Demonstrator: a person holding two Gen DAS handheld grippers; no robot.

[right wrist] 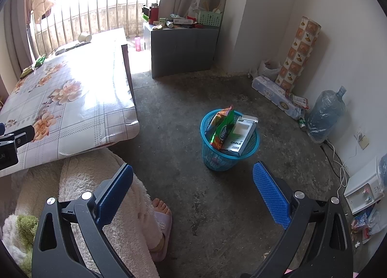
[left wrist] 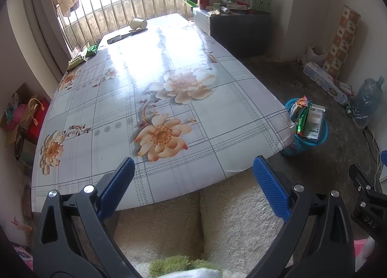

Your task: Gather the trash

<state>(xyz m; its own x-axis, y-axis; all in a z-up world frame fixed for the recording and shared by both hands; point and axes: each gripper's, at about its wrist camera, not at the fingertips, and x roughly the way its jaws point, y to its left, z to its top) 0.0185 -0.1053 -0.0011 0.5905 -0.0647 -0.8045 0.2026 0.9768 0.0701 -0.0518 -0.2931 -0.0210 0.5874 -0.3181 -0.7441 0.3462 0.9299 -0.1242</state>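
A blue mesh waste basket [right wrist: 229, 154] stands on the floor right of the table, holding a white cable box [right wrist: 239, 137] and snack wrappers [right wrist: 221, 127]; it also shows in the left wrist view as the basket [left wrist: 314, 142]. At the table's far end lie a tipped paper cup [left wrist: 138, 23], a flat white box [left wrist: 114, 39] and green wrappers [left wrist: 83, 56]. My left gripper [left wrist: 193, 171] is open over the near table edge, holding nothing. Above the floor, short of the basket, my right gripper [right wrist: 193, 176] is open and empty.
The flowered table [left wrist: 217, 118] fills the left. A person's fleece-clad legs and slippered foot [right wrist: 162, 215] are below the grippers. A grey cabinet [right wrist: 183, 45] with clutter stands at the back. A water jug [right wrist: 326, 115], rolls and packages line the right wall.
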